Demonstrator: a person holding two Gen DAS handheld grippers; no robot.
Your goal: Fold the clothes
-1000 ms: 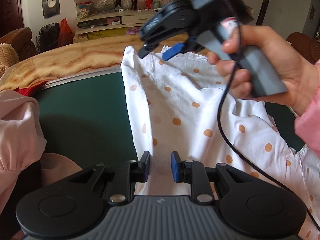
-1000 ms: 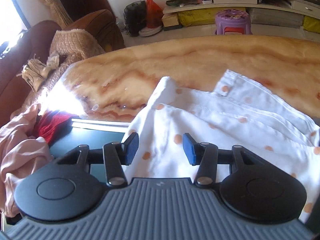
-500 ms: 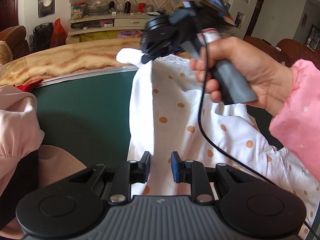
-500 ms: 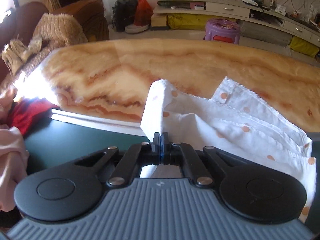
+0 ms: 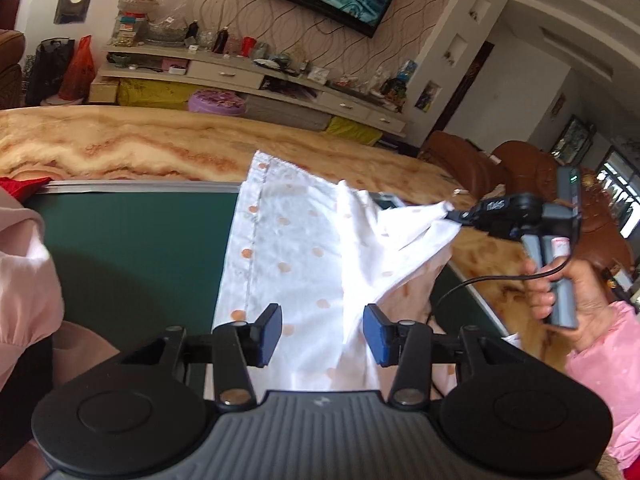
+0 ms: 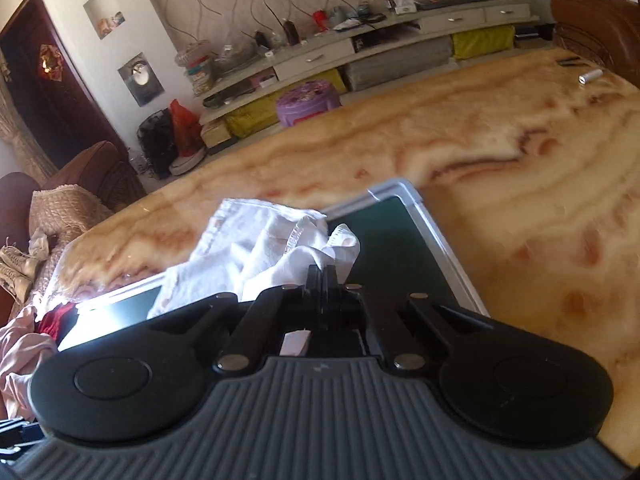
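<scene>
White cotton with orange dots, the garment (image 5: 304, 256) lies lengthwise on the green mat (image 5: 136, 240) — unfolded, so folding looks barely begun. Right gripper (image 5: 454, 214) is clamped tight on one corner, lifting it sideways; left gripper (image 5: 322, 330) hovers above, jaws wide, holding nothing.

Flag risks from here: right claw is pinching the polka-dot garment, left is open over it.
1. The right claw grips only a small corner of the polka-dot garment; the stretched cloth may slip out.
2. The left claw is open and holds nothing, so the near edge may drag across the green mat.
3. The cable hangs near the cloth and could snag.
</scene>
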